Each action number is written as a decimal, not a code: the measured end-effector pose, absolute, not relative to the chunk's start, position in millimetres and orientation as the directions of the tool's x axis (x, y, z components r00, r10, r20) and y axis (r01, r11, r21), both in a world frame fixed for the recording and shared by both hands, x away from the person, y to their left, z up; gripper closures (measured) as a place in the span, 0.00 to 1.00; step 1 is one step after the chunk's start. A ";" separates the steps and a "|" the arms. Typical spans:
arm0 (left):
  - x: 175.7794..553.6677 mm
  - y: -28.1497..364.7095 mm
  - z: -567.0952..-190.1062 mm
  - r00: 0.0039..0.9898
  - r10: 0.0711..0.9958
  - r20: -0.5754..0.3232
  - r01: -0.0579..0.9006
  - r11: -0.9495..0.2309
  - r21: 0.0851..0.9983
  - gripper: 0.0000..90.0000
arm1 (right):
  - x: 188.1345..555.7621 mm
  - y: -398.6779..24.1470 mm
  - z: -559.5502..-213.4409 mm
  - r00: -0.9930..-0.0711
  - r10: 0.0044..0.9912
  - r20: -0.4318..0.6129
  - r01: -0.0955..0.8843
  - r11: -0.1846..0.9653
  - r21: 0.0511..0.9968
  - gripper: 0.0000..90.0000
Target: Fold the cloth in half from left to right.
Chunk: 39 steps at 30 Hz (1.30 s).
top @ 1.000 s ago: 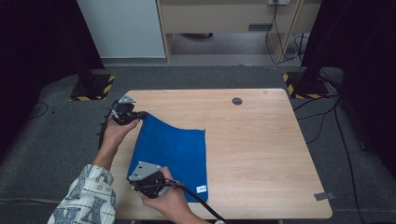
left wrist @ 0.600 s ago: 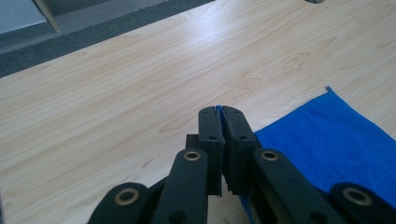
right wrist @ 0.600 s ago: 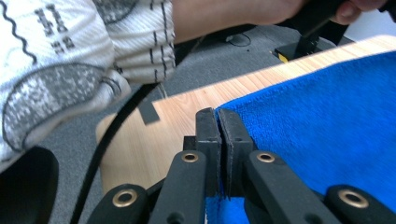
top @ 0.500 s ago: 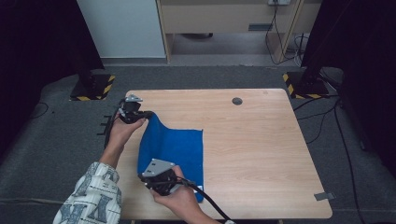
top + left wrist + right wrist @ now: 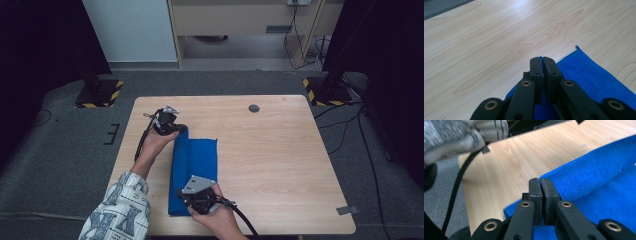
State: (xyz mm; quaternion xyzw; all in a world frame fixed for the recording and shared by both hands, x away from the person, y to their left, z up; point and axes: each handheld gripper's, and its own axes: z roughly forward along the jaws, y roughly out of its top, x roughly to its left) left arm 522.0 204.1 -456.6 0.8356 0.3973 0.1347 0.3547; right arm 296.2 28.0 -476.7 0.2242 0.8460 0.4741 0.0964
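A blue cloth lies on the wooden table, its left part lifted and folded over toward the right. My left gripper is at the cloth's far corner, jaws shut on the blue edge, with the tips just above the bare wood. At the near end my right gripper is shut on the cloth's edge too. In the right gripper view its jaws pinch a raised blue fold. A patterned sleeve covers the person's left arm.
A small dark round disc sits in the tabletop near the far edge. The right gripper's black cable trails off the near edge. Yellow-and-black stand bases rest on the grey floor beyond the table.
Both grippers have moved to the right, carrying the cloth's left edge with them. The cloth looks narrower now, with a raised fold along its left side.
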 end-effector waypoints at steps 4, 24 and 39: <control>522.0 195.0 -459.0 0.654 0.754 -0.060 0.568 -0.437 0.698 0.96 | 295.3 23.0 -483.5 -0.881 0.468 0.064 0.299 0.447 0.843 0.97; 521.9 174.4 -470.6 0.681 0.728 -0.076 0.565 -0.457 0.687 0.95 | 293.5 11.5 -489.9 -0.874 0.483 0.060 0.311 0.460 0.832 0.97; 522.3 156.1 -476.7 0.686 0.722 -0.091 0.574 -0.460 0.678 0.95 | 288.2 -5.2 -496.3 -0.864 0.500 0.065 0.330 0.464 0.822 0.97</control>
